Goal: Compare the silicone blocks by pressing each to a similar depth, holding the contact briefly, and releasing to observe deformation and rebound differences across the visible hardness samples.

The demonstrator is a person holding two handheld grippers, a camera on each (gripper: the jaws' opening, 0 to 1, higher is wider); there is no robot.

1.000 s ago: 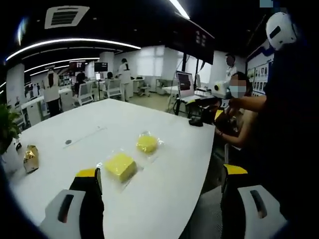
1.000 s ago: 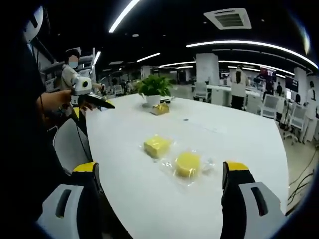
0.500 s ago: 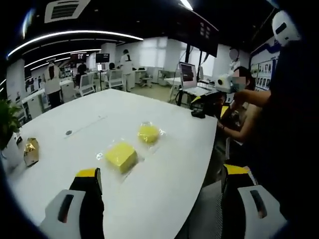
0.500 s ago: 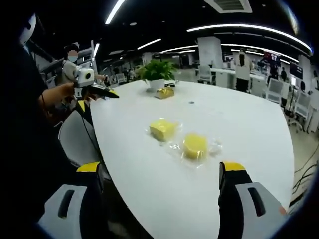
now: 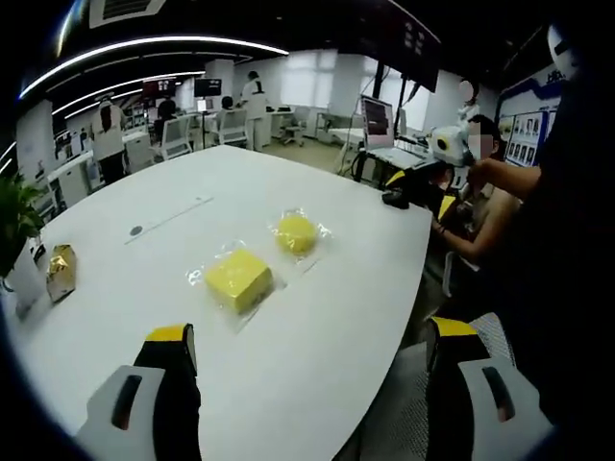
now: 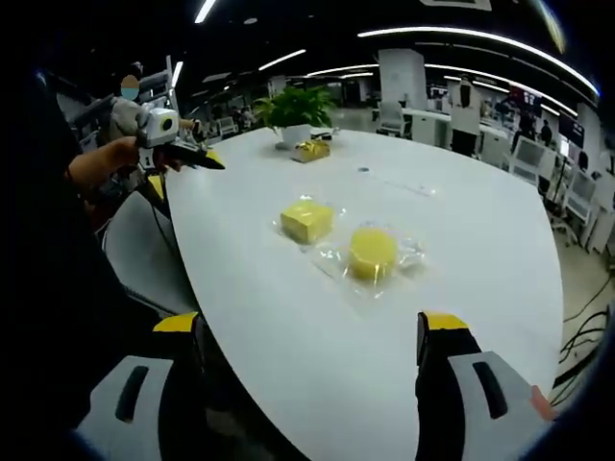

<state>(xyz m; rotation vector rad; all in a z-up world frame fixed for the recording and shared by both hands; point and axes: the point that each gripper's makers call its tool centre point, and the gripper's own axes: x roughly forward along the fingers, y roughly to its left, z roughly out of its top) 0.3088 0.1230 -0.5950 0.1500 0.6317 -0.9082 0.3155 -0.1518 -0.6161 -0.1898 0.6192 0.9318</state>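
A white table (image 5: 317,317) with a rounded edge carries two yellow silicone blocks, each sealed in a clear plastic bag. In the left gripper view the square block (image 5: 238,279) lies nearer the table's near edge, and the round block (image 5: 296,233) sits just beyond it, toward the rounded end; the two bags are close together but apart. In the right gripper view the square block (image 6: 307,221) is to the left and the round block (image 6: 372,254) to the right, both back from the near edge.

The left gripper (image 5: 312,360) has its jaws spread wide, released, holding nothing, hanging over the table's near edge short of the blocks. The right gripper (image 6: 309,351) is likewise spread apart and empty, its jaws framing bare table short of the round block.

Nothing lies between either gripper and the blocks. Toward the far corner stand a potted plant (image 6: 297,108) and beside it a small gold packet (image 6: 312,149); in the left gripper view the gold packet (image 5: 61,272) is at the left edge of the table. A small dark dot (image 5: 135,230) marks the tabletop farther in. Beside the table a person's hand (image 6: 104,163) holds another white-and-black gripper device (image 6: 178,144) over the table's edge. Behind are office desks, chairs, monitors and standing people, under strip lights.
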